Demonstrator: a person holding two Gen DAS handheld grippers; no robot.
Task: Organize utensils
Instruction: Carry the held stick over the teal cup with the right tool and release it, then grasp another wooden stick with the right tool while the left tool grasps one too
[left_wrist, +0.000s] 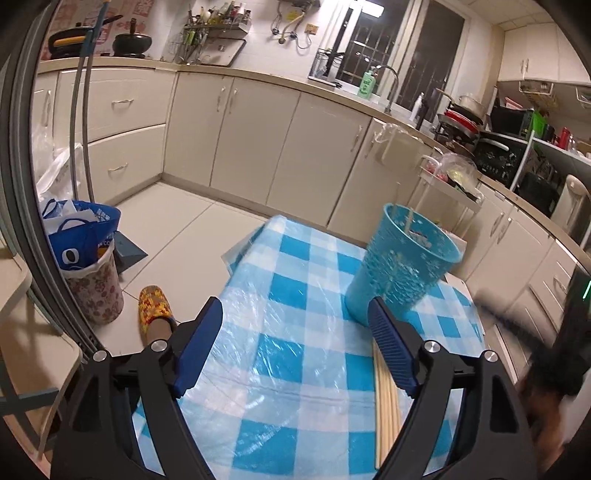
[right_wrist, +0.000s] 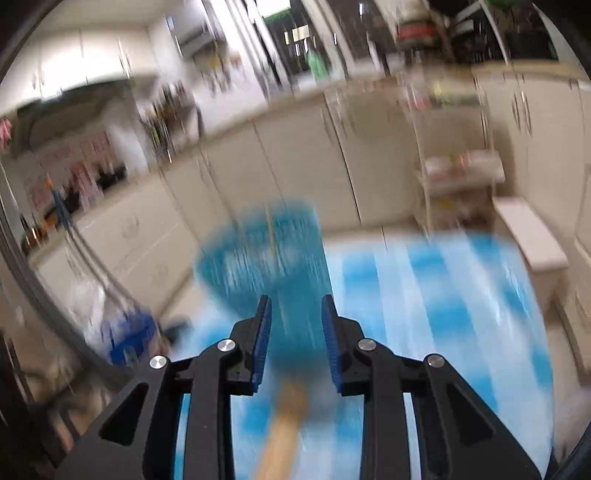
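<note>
Chopsticks (left_wrist: 386, 398), a pale wooden bundle, lie flat on the blue-and-white checked tablecloth (left_wrist: 280, 354) at the near right of the left wrist view, running away from the camera. They sit just under and beside the right-hand finger of the left gripper (left_wrist: 295, 325), outside the gap between its fingers. That gripper's jaws stand wide apart with only cloth between them, holding nothing.

In the right wrist view the picture is heavily smeared. The right gripper (right_wrist: 296, 317) has its blue pads set apart with a clear gap, and nothing is clamped. A tan wooden streak (right_wrist: 284, 428), probably the same bundle, shows on the cloth low in the frame, below the gap and nearer the camera than the fingertips; whether it touches the pads cannot be told.

Farther along the table stands a teal perforated basket (left_wrist: 399, 273), upright, with one thin stick (left_wrist: 409, 219) poking up inside it. It is ahead of the left gripper's right-hand finger, and directly ahead of the right gripper's gap.

Beyond the table edge are cream kitchen cabinets (left_wrist: 258, 136).
</note>
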